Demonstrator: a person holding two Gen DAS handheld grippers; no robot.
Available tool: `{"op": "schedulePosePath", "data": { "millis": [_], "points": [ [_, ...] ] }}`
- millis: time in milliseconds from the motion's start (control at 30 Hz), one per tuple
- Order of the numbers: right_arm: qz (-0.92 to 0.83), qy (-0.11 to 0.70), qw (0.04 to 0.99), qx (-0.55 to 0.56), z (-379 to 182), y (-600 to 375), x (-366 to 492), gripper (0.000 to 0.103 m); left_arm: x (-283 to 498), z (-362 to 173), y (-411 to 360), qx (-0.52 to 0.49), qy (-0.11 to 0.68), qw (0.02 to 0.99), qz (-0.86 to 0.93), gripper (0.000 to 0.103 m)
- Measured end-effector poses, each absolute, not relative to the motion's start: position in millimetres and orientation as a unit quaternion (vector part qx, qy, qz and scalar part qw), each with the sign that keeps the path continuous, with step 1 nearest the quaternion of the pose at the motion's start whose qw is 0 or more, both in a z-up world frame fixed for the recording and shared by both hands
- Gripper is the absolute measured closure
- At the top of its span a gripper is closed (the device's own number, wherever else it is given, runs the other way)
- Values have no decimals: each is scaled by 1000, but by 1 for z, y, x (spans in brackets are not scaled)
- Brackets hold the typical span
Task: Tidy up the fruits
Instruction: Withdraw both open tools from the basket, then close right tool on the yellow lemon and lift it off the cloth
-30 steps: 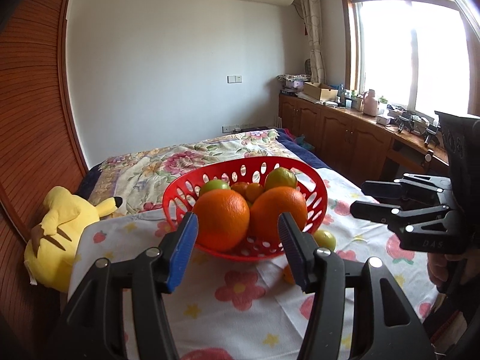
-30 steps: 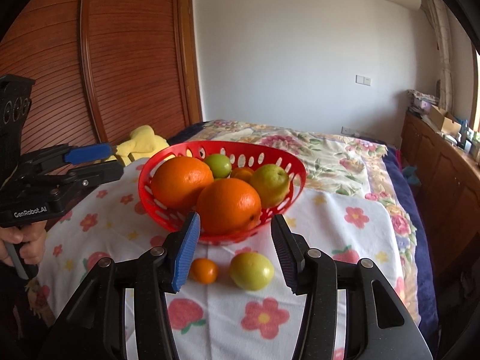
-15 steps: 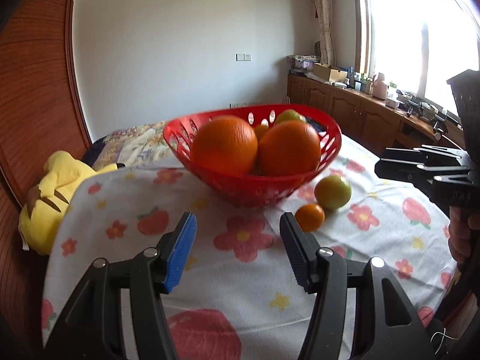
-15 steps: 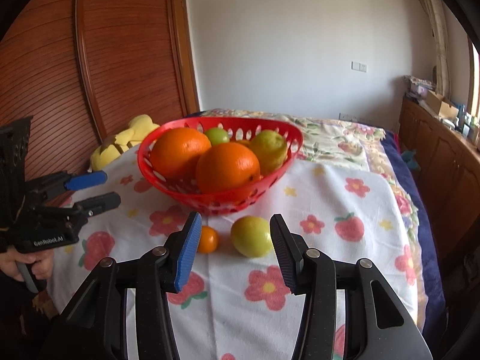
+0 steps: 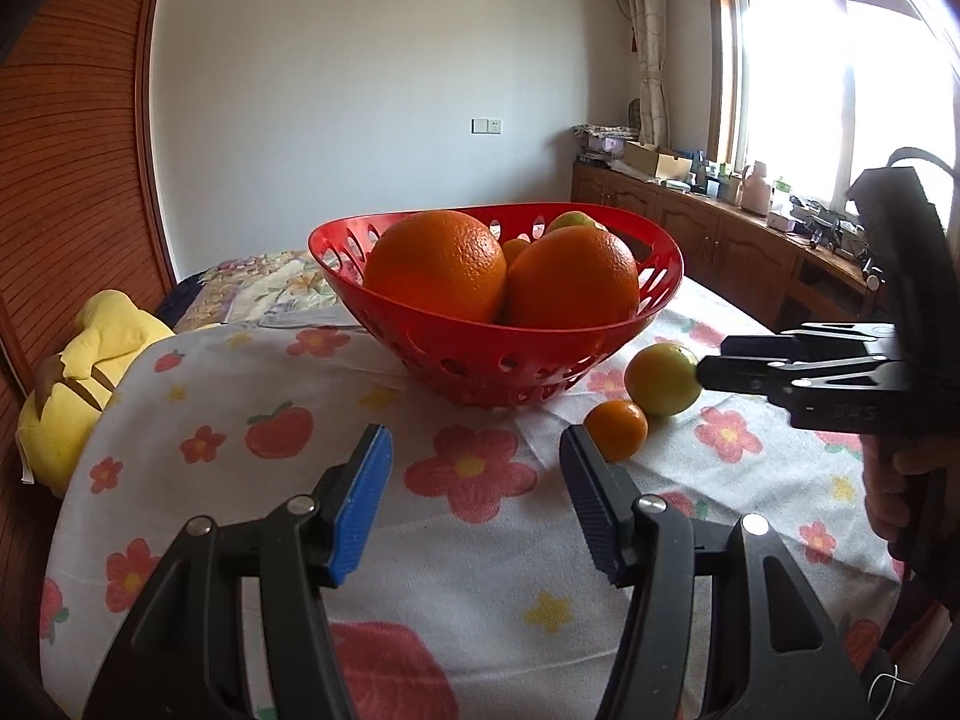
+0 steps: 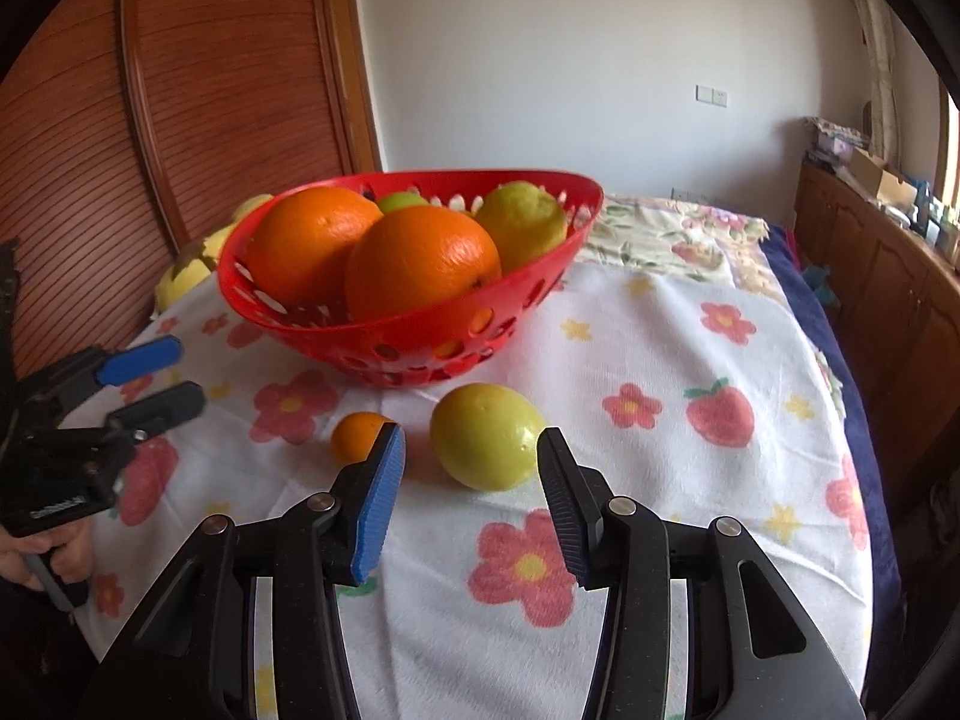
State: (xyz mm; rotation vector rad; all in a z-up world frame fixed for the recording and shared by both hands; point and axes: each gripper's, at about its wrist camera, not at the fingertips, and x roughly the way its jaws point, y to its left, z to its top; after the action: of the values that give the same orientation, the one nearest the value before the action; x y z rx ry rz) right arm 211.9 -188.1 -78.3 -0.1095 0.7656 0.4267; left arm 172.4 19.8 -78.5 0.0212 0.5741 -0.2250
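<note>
A red perforated basket (image 5: 492, 354) (image 6: 420, 336) on the floral cloth holds two big oranges (image 5: 438, 267) (image 6: 420, 261) and smaller green-yellow fruits (image 6: 522, 225). On the cloth in front of it lie a yellow-green lemon (image 6: 486, 437) (image 5: 662, 379) and a small tangerine (image 6: 357, 437) (image 5: 616, 430). My right gripper (image 6: 471, 495) is open and low, its tips just short of the lemon on either side; it also shows in the left wrist view (image 5: 720, 360). My left gripper (image 5: 477, 501) is open and empty over the cloth; it also shows in the right wrist view (image 6: 162, 378).
The floral tablecloth (image 6: 660, 480) covers a table in front of a bed. A yellow plush toy (image 5: 78, 384) lies at the left edge. A wooden wardrobe (image 6: 180, 108) stands behind on the left. Wooden cabinets (image 5: 750, 252) run under the window on the right.
Both grippers have dropped lower toward the cloth. My right gripper has closed in on the lemon, which now sits between its open tips. Both stay open.
</note>
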Motion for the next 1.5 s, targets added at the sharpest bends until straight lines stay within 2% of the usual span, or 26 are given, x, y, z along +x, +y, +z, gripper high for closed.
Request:
{"op": "schedulePosePath", "data": {
  "millis": [300, 767, 1133, 1500],
  "points": [
    [202, 392, 896, -46, -91, -185, 226, 56, 172, -78, 18, 19, 280, 954, -104, 44],
    [203, 414, 886, -50, -102, -172, 243, 46, 168, -78, 12, 31, 277, 955, -100, 43],
    [210, 413, 885, -46, -106, -169, 236, 50, 169, -79, 11, 35, 283, 953, -103, 43],
    [210, 384, 899, -29, -87, -196, 184, 50, 176, -80, 2, 38, 306, 944, -116, 43]
  ]
}}
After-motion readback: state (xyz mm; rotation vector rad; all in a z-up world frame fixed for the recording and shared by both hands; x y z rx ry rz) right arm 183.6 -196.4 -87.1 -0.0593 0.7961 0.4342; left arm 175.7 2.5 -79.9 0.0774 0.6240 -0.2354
